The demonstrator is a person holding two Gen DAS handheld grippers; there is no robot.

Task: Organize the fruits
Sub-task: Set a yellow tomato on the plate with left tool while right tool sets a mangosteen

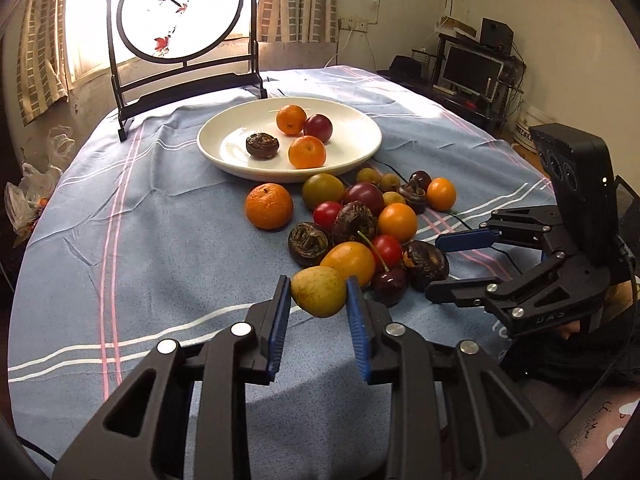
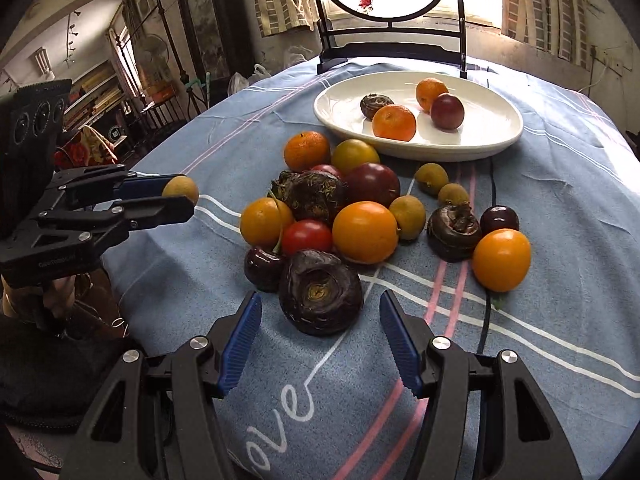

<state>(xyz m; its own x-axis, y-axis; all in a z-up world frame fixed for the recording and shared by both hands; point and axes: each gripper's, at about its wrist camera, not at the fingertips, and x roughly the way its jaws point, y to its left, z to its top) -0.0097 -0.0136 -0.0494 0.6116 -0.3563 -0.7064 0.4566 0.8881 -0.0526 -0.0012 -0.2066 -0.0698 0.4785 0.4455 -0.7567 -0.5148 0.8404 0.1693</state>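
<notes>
Left gripper (image 1: 319, 294) is clenched on a small yellow-green round fruit (image 1: 319, 291), blue pads pressing both its sides, lifted clear of the blue striped tablecloth (image 1: 140, 220). Right gripper (image 2: 320, 316) is released, jaws apart with nothing between the pads, hovering just in front of a dark brown wrinkled water chestnut (image 2: 320, 291) at the near edge of the loose fruit pile (image 2: 360, 208). Behind the pile, the white round ceramic plate (image 1: 360, 120) holds 4 pieces: 2 orange tangerines (image 1: 307, 152), 1 dark red plum (image 1: 318, 128), 1 brown chestnut (image 1: 262, 146). A black-framed round painted screen (image 1: 180, 8) stands behind the plate.
</notes>
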